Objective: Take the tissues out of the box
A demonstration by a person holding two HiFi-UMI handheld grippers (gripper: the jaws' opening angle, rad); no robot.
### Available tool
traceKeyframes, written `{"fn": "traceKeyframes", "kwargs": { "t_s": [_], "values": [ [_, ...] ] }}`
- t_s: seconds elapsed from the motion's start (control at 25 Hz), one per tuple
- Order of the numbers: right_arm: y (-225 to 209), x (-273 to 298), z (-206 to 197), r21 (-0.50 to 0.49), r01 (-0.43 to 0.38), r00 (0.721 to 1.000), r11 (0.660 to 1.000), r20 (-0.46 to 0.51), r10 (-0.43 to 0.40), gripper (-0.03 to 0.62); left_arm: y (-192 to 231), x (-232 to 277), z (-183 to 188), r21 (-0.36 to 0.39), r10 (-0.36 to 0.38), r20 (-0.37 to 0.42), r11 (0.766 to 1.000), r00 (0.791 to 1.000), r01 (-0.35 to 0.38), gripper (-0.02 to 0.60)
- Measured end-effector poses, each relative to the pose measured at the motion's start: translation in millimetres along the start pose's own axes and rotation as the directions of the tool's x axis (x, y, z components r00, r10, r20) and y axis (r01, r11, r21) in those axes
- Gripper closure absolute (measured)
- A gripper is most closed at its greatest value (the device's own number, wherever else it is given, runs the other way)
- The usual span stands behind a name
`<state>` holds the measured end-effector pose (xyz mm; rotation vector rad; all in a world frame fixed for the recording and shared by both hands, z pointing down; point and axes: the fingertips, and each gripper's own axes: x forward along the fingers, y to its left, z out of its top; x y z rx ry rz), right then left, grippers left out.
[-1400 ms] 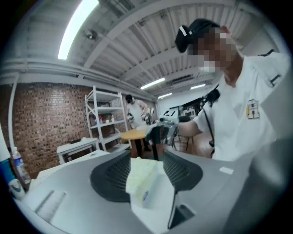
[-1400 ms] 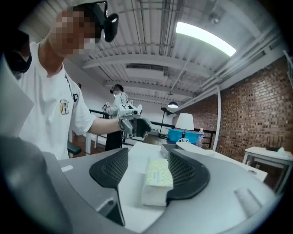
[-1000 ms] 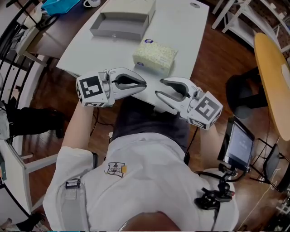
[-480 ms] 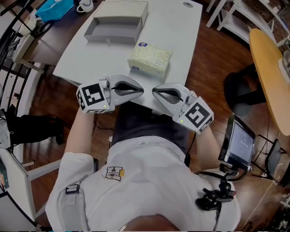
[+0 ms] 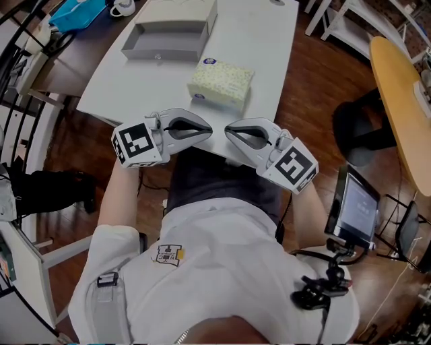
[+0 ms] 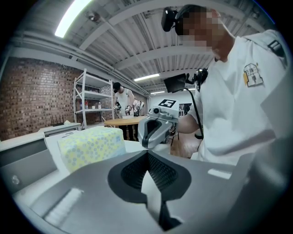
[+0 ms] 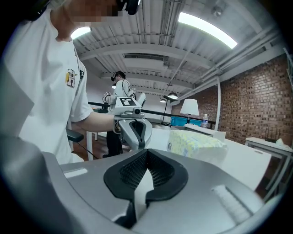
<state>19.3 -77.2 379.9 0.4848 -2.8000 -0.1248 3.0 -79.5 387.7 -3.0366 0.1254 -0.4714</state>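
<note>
Tissue box (image 5: 221, 82) flat on the white table (image 5: 269, 47), toward the near half, patterned yellow-green on top, a small round label on the end facing the person. Untouched, with nothing pressing on it. Seen also low in the left gripper view (image 6: 91, 146) to the left of the jaws, and in the right gripper view (image 7: 197, 142) to the right of them, in both cases well clear of the pads.

Nearer the person, over the table's front edge: left gripper (image 5: 210, 130) and right gripper (image 5: 227, 131), held tip to tip, pointing at one another, close but apart. Both between the box and the person's white shirt (image 5: 215, 269).

Left gripper (image 6: 147, 153): jaws clenched together, ribbed pads meeting at the tip, nothing between them. Straight ahead of it, the right gripper (image 6: 155, 130), also closed.

Right gripper (image 7: 146, 153): jaws likewise pressed together, empty. Facing it, the left gripper (image 7: 135, 130) on the person's bare forearm.

Farther back on the table, beyond the box: an open grey tray (image 5: 165, 40), and behind that a pale flat box (image 5: 182, 12). Off to the right on the wooden floor: a round wooden table (image 5: 404, 108) and a small screen on a stand (image 5: 353, 212).
</note>
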Motion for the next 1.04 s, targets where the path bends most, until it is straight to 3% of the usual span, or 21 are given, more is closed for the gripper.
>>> {"fn": "traceKeyframes", "kwargs": {
  "t_s": [0.4,0.92,1.04],
  "values": [
    [2.0,1.3,-2.4,0.01,-0.001,0.999,1.0,-0.041,0.001,0.594,-1.3,-5.5,5.2,-0.01,0.002,0.0,1.0,1.0,-0.002,0.581],
    [3.3,0.6,0.8,-0.017,-0.009,1.0,1.0,-0.006,0.009,0.594,-1.3,-2.2,10.6,-0.005,0.014,0.001,1.0,1.0,-0.014,0.581],
    [5.7,-1.0,1.0,-0.029,-0.025,1.0,0.999,-0.014,0.025,0.594,-5.4,-2.3,7.5,-0.041,0.022,-0.028,0.999,0.999,-0.023,0.581]
  ]
}}
